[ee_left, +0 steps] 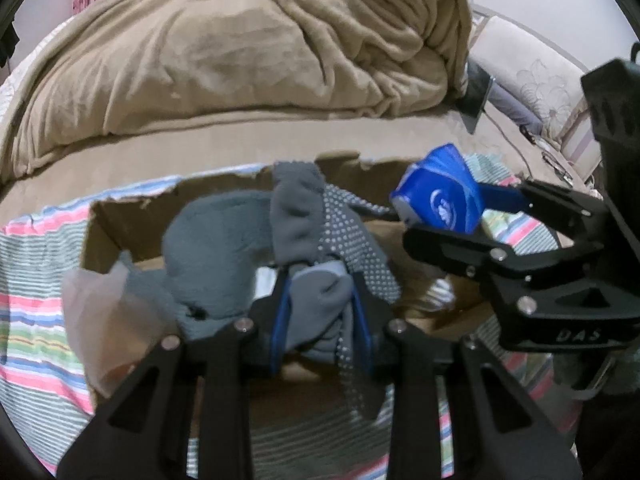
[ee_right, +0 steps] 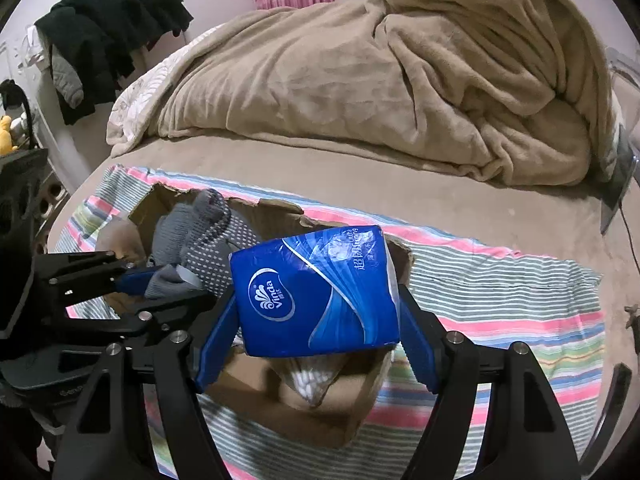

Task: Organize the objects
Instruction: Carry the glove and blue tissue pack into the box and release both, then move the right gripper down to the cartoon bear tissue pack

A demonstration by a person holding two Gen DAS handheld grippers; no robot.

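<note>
My left gripper [ee_left: 318, 300] is shut on a bunch of grey gloves [ee_left: 296, 220], some with white grip dots, and holds them over an open cardboard box [ee_left: 108, 224]. The gloves also show in the right wrist view [ee_right: 200, 236]. My right gripper [ee_right: 316, 320] is shut on a blue Vinda tissue pack [ee_right: 316, 292] and holds it above the same box [ee_right: 320, 412]. The pack shows in the left wrist view [ee_left: 438, 196], to the right of the gloves. A bag of cotton swabs [ee_right: 312, 380] lies inside the box.
The box sits on a striped cloth [ee_right: 500, 292] spread on a bed. A rumpled tan blanket [ee_right: 380, 80] lies behind. A translucent plastic bag [ee_left: 100, 320] hangs at the box's left side. Dark clothes [ee_right: 108, 20] hang at the far left. A cable [ee_left: 516, 144] runs at the right.
</note>
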